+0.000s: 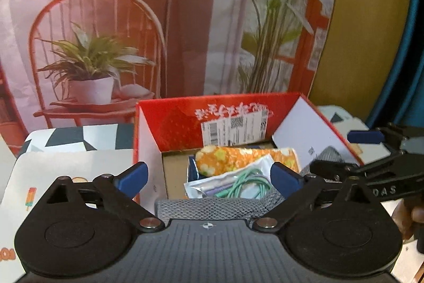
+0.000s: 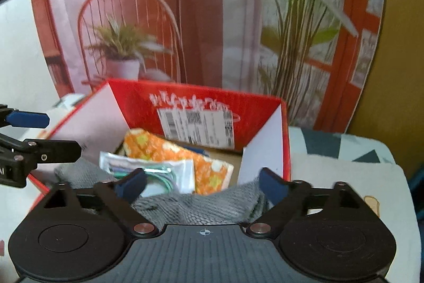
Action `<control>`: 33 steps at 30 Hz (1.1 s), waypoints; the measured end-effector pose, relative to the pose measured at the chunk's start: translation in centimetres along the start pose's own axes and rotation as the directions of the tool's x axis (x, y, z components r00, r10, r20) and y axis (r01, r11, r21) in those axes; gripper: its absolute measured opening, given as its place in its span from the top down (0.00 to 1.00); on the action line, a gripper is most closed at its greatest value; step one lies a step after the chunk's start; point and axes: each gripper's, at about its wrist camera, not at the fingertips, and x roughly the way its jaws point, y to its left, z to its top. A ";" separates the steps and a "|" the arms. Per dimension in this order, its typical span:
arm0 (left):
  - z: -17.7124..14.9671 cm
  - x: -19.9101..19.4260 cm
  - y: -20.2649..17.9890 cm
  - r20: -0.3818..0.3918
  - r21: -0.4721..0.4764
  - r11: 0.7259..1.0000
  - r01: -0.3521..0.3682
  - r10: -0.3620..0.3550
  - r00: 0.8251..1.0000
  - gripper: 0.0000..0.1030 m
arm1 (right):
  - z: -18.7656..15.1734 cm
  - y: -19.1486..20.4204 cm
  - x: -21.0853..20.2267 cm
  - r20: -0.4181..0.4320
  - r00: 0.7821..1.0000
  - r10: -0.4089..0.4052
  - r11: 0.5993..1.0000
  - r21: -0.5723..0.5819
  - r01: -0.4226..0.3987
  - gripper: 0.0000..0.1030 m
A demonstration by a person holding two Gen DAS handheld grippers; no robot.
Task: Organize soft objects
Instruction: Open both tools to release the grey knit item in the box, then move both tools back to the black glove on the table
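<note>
A red cardboard box [image 1: 169, 123] [image 2: 265, 108] stands open on the table. Inside lie an orange flowered cloth roll [image 1: 238, 158] [image 2: 164, 147] and a clear packet of green cord [image 1: 238, 184] [image 2: 159, 171]. A grey knitted cloth [image 1: 209, 207] [image 2: 201, 203] lies over the box's near edge, close under both grippers. My left gripper [image 1: 209, 177] is open, its blue pads wide apart above the cloth. My right gripper [image 2: 202, 183] is open too, over the cloth at the box's near edge. Each gripper shows in the other's view, the right gripper [image 1: 371, 150] and the left gripper [image 2: 31, 134].
A printed backdrop with a chair and plants [image 1: 92, 57] stands behind the box. The table carries a white mat with cartoon prints [image 1: 53, 177] [image 2: 344, 177] and a black and white patterned cover [image 1: 74, 137]. A yellow wall [image 1: 365, 17] is at the right.
</note>
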 end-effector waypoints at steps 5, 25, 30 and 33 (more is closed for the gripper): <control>-0.6 -2.0 0.4 0.046 -0.019 1.000 -0.009 0.010 0.999 0.00 | -0.3 0.0 -1.9 0.070 0.997 0.016 0.999 0.040 -0.019 0.00; -3.6 -5.9 0.5 0.072 -0.005 0.994 -0.106 0.106 0.992 0.00 | -2.5 1.2 -4.4 0.121 0.993 0.006 0.998 0.066 -0.014 0.00; -5.3 -6.5 0.9 0.059 -0.034 0.993 -0.110 0.112 0.992 0.00 | -3.8 1.4 -5.3 0.139 0.990 0.021 0.997 0.072 -0.031 0.00; -7.1 -6.7 1.2 0.035 -0.060 0.993 -0.106 0.108 0.993 0.00 | -5.2 1.5 -6.0 0.151 0.988 0.033 0.996 0.075 -0.045 0.00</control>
